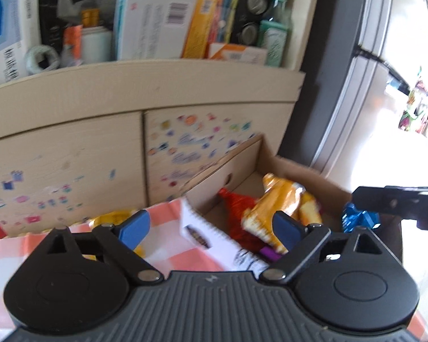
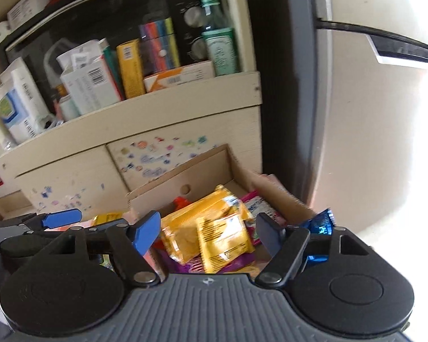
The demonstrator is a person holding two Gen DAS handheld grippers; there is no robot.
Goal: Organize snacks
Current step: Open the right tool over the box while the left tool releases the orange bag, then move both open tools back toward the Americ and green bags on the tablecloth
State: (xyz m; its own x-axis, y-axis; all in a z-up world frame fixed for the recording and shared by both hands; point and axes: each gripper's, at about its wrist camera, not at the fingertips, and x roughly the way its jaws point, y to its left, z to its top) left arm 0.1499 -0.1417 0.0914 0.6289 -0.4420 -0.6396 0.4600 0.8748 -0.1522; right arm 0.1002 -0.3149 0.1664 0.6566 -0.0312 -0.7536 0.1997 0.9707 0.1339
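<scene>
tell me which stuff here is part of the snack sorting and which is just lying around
Part of the job:
- cardboard box
- yellow snack packs
- red packet
- blue-wrapped candy
- checked bag

Just lying about:
- shelf of boxes
- green tin
- stickered drawer fronts
- black oven

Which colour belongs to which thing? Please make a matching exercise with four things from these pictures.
Things:
1. cardboard box
2. candy at the box's right edge
3. snack packet on top of the pile
4. checked bag

Colours:
a. pink and white
b. yellow
c. brown
d. shiny blue

Pairs: 1-c, 2-d, 3-b, 4-a
</scene>
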